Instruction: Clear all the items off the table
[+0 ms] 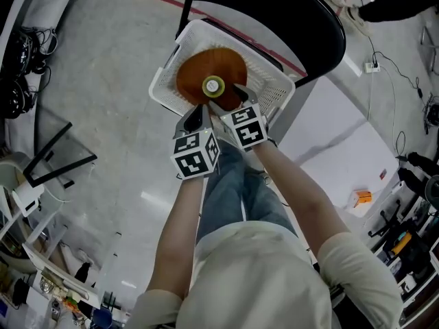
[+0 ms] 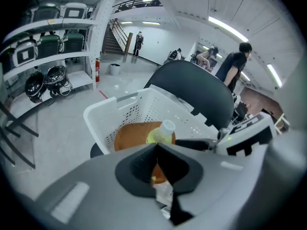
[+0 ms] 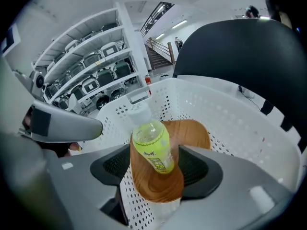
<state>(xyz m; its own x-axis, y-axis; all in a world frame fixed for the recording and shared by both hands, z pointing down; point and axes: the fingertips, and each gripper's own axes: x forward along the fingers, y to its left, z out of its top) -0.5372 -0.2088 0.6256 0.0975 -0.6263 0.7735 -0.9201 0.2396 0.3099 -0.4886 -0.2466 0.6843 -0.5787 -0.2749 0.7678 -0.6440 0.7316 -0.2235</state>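
Black moulded chair (image 1: 302, 19) carrying a white perforated plastic basket (image 1: 274, 81) on its seat. A round brown wooden plate (image 1: 195, 70) lies in the basket, nearer the left wall than the right. A yellow-green drink bottle with a white cap (image 1: 213, 86) stands near the plate's middle, apparently upright. The right tool (image 3: 153, 169) hangs over the basket's near rim, its jaws spread to either side of the bottle with the pads not pressing on it. The left tool (image 2: 157, 150), just beside it at that rim, has its jaws pressed together on nothing.

The step in hand appears to be leaving the bottle in the basket. A tall bottle on smooth wood likely tips easily, so the right tool should lift straight up with its jaws wide, clear of the cap and the near rim.
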